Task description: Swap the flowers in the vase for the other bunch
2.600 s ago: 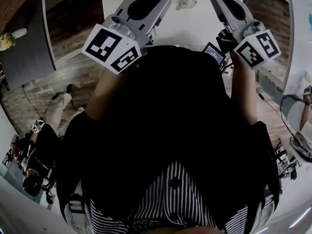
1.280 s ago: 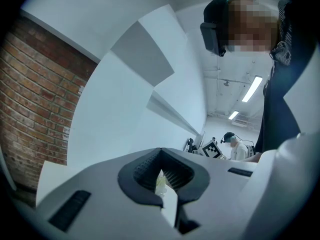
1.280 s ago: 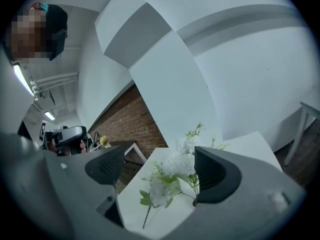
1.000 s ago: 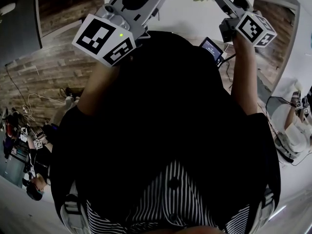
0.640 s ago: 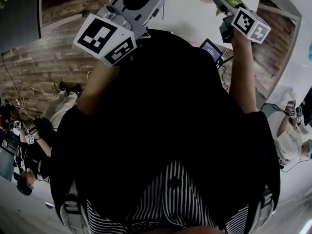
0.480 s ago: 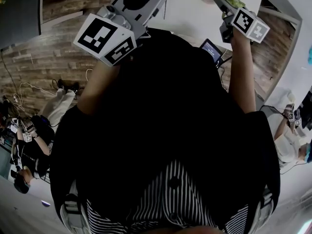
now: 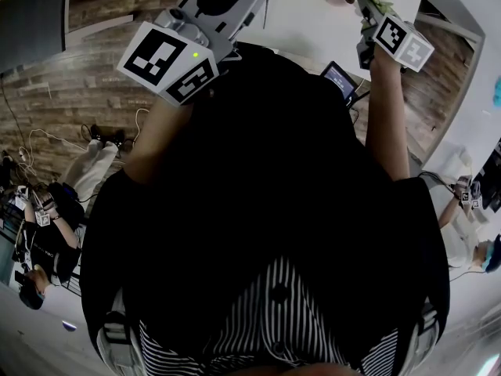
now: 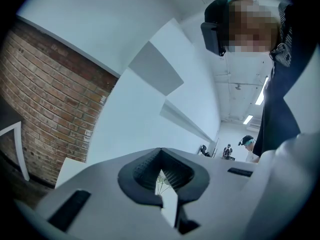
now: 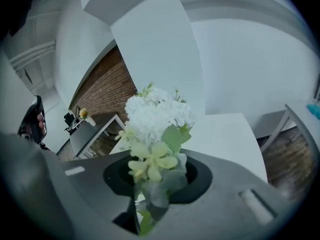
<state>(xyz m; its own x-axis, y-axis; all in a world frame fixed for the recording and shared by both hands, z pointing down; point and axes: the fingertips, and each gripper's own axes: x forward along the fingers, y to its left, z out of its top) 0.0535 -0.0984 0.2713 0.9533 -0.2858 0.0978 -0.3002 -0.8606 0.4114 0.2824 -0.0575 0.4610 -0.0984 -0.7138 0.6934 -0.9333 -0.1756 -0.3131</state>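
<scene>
Operator: White table (image 7: 305,22) spans the top of the head view, with plank floor (image 7: 94,108) to its left. Brick wall (image 8: 45,99) and white panels back the left gripper view. Report left unit status.

Inspector: Left gripper (image 8: 161,151): jaw tips meet at the far end, so the unit is closed. Nothing is clamped between the pads (image 8: 137,171). Thin stems (image 8: 162,178) show through the opening between the pads. How far off they are cannot be determined.

Operator: Right unit status?

Inspector: Right gripper (image 7: 365,3): the jaws have just been closing and now clamp the bunch of white flowers (image 9: 157,116) low on its stems. White heads and pale green leaves rise upright out of the jaw opening. The stems pass down between the pads.

Operator: Location of the bunch?

Inspector: Over the far right part of the white table, at the top edge of the head view, inside the right gripper. It is well apart from the left gripper, which points over the table's left part. A small screen device (image 7: 341,81) shows just below the right gripper, beside the person's forearm. A dark table with white legs (image 9: 92,134) stands behind the bunch in the right gripper view.
</scene>
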